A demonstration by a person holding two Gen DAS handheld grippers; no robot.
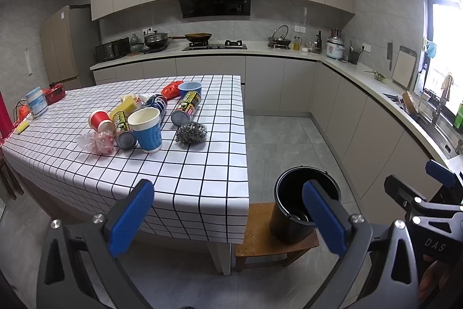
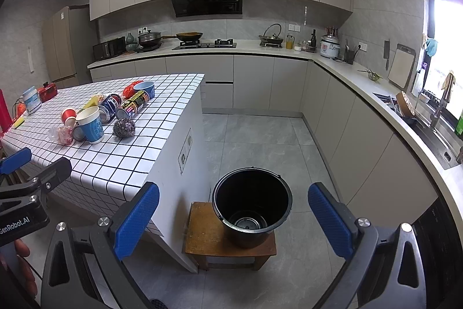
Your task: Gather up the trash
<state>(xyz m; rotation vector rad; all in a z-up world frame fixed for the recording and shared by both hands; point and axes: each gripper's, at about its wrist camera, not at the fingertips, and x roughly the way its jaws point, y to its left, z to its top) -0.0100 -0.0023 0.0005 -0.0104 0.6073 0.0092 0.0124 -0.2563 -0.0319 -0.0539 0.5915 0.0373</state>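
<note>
Both grippers, left (image 1: pixel 228 219) and right (image 2: pixel 234 217), spread, empty. Paper cup (image 1: pixel 146 129) on table (image 1: pixel 202 178): light, crushable; pinch rim gently. Bucket (image 2: pixel 251 204) near right.

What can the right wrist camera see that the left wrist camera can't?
Only the right wrist view looks fully into the black bucket, showing something round and metallic at its bottom, and it shows the socket panel on the table's side. Only the left wrist view shows the cloth's hanging front edge; there its own finger partly covers the bucket. Both show the checked table, the blue-and-white paper cup, the steel scourer, the wooden stool, and open, empty grippers.
</note>
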